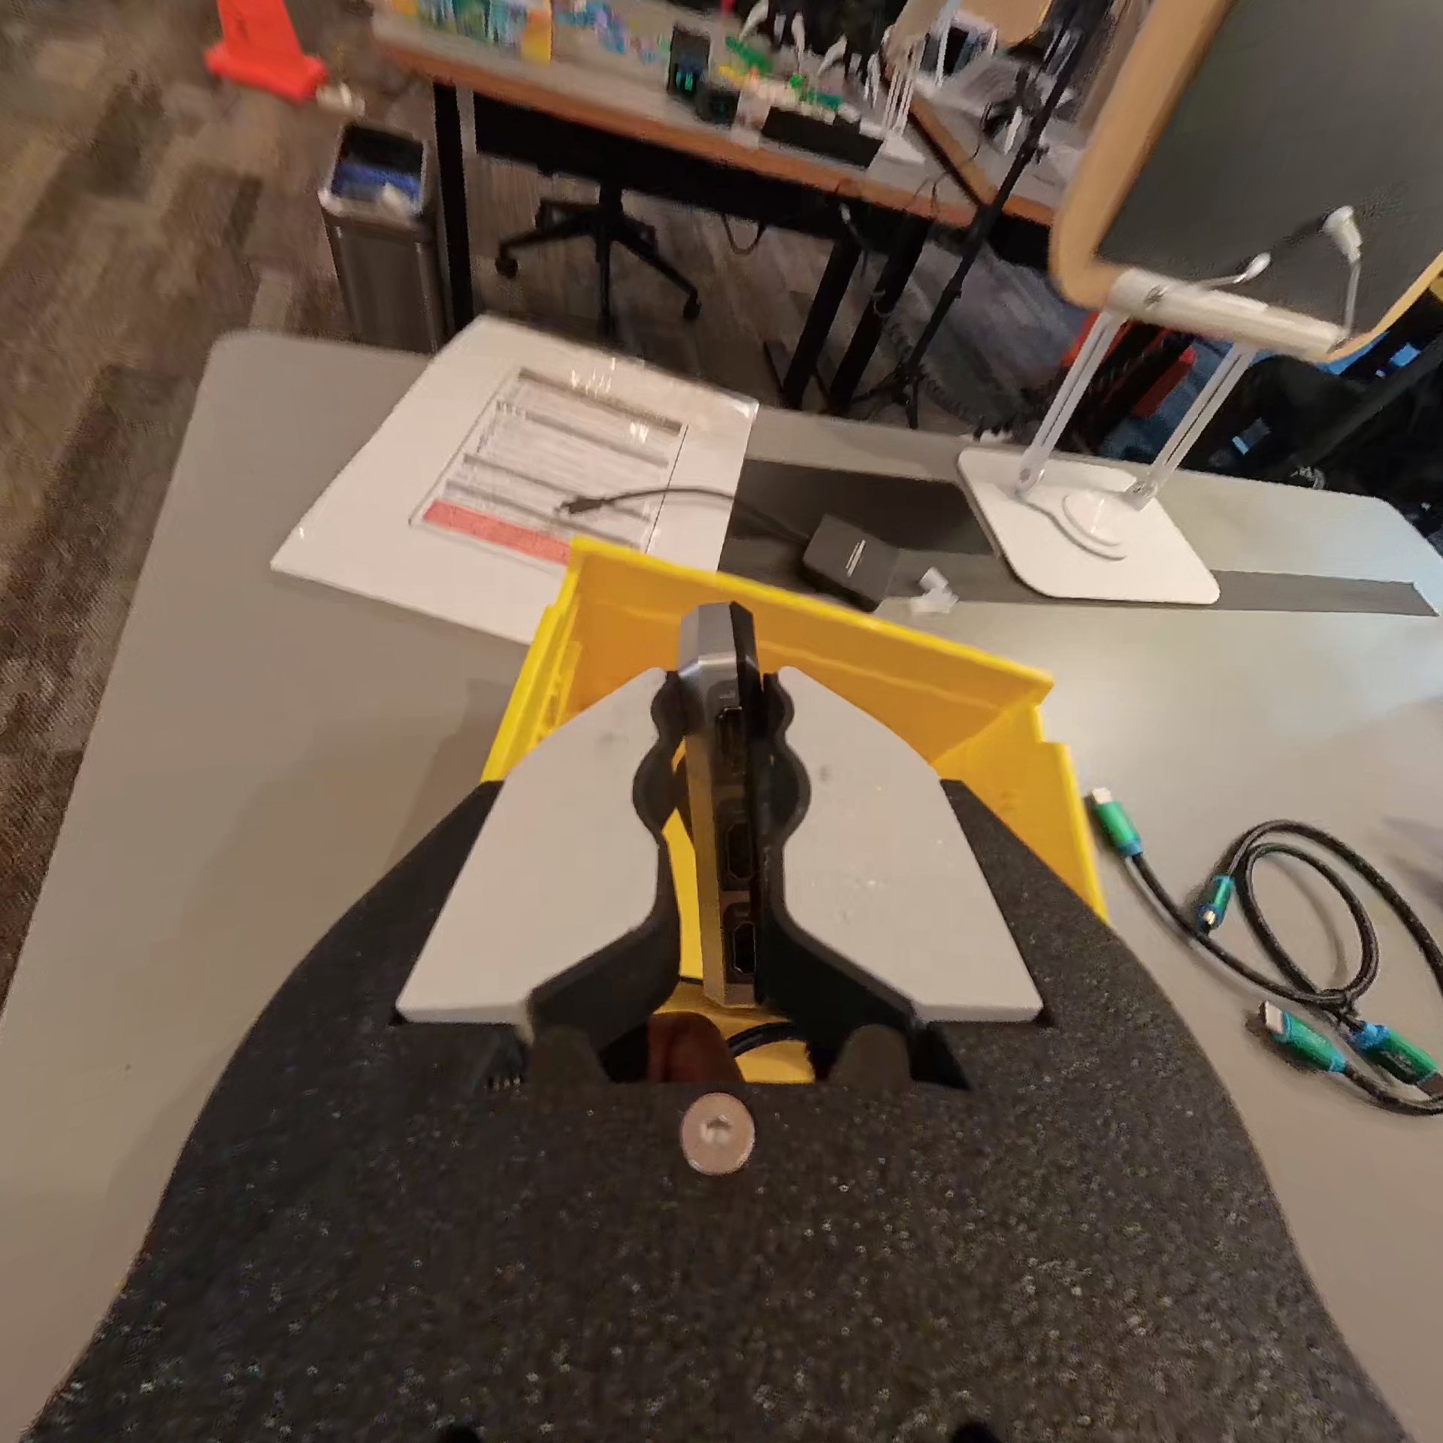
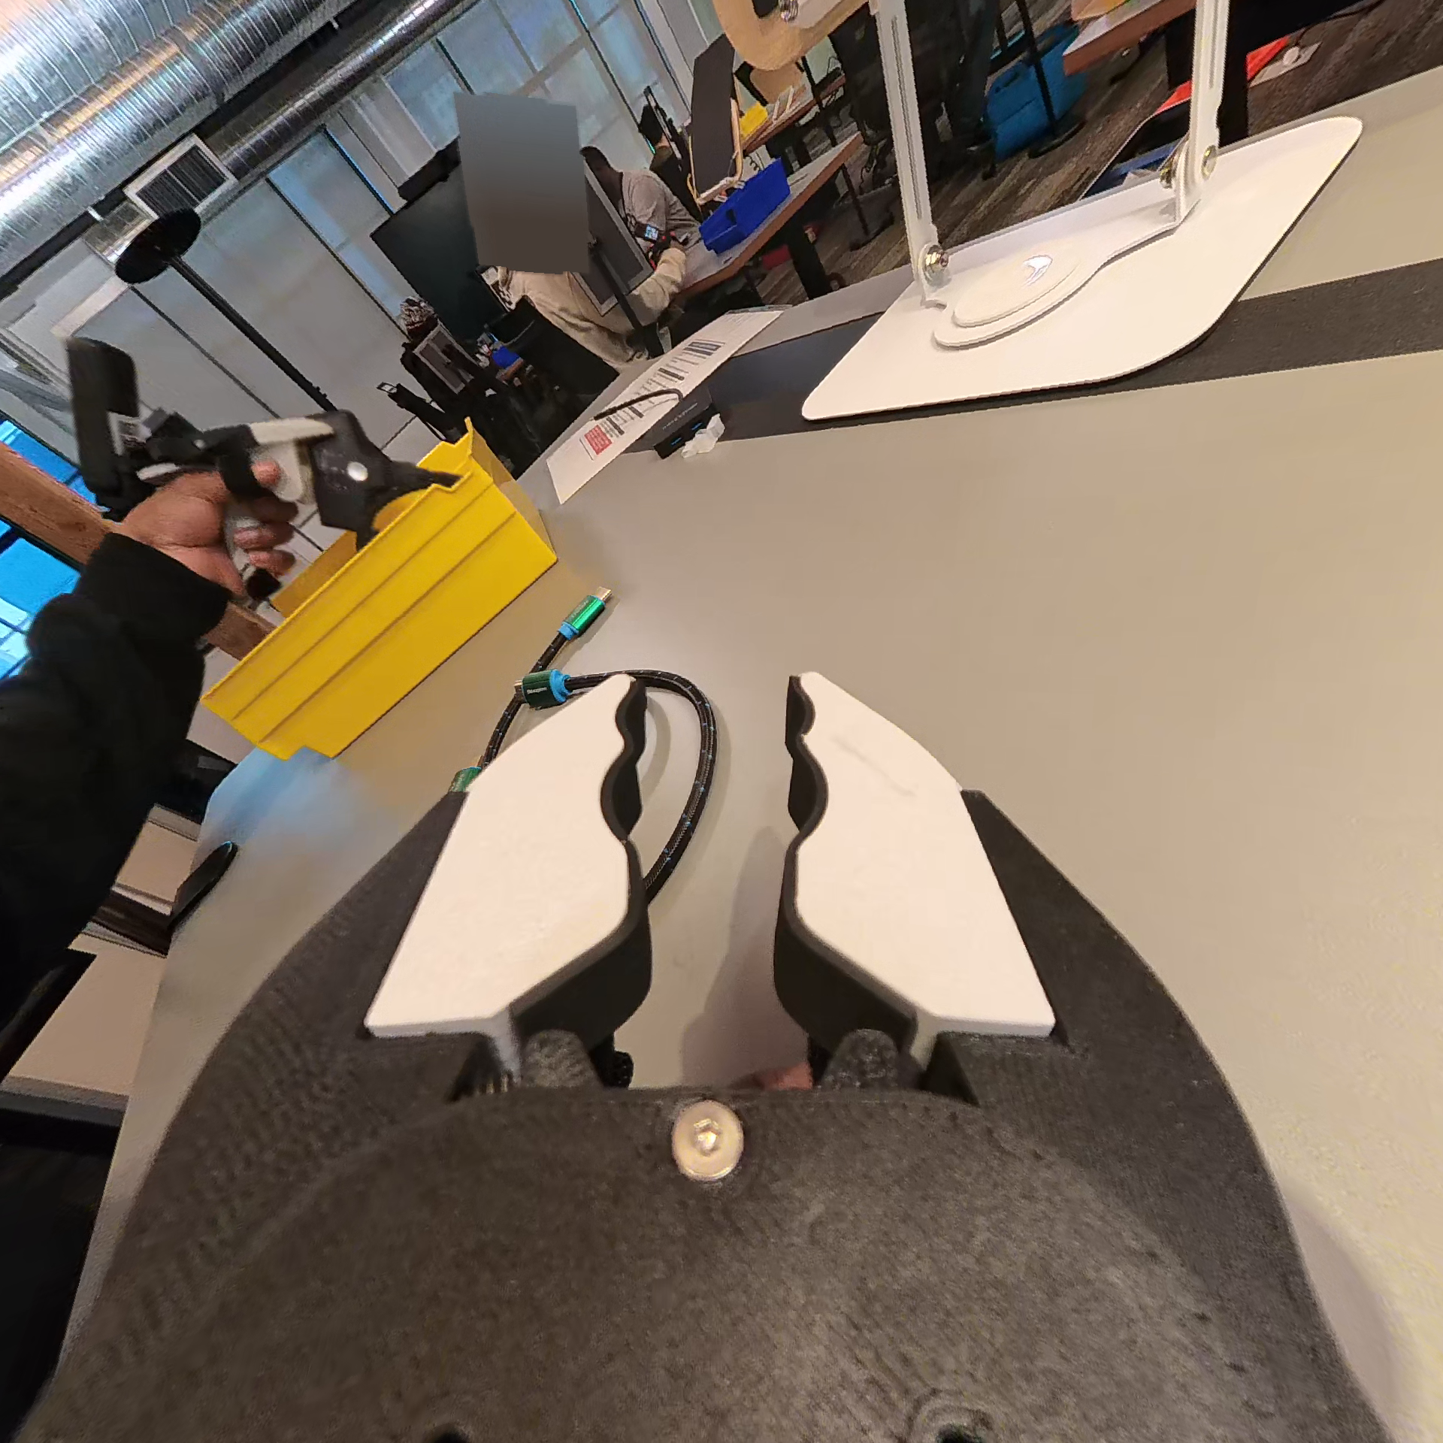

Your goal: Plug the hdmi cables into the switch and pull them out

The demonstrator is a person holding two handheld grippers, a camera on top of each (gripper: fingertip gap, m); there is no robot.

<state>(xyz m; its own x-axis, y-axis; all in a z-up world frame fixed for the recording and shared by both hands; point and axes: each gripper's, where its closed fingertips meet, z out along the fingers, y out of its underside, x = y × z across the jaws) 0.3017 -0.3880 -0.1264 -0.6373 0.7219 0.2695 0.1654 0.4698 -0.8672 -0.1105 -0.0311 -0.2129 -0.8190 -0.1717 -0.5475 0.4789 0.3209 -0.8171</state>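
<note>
My left gripper (image 1: 722, 687) is shut on the grey HDMI switch (image 1: 717, 789) and holds it on edge above the yellow bin (image 1: 898, 671); several empty ports face the camera. Black braided HDMI cables (image 1: 1320, 960) with green and blue plugs lie on the grey table to the right of the bin. In the right wrist view my right gripper (image 2: 714, 691) is open and empty, just above the table over a loop of the cables (image 2: 691, 781). The left gripper (image 2: 406, 488) also shows there, held by a hand above the bin (image 2: 375, 617); the switch is not visible in it.
A white stand base (image 1: 1093, 523) (image 2: 1093, 312) sits on a dark strip at the table's back. A small black box (image 1: 851, 558) and a laminated sheet (image 1: 546, 461) lie behind the bin. A person sits at a far desk. The left gripper's tips are roughly 55 centimetres from the right gripper's.
</note>
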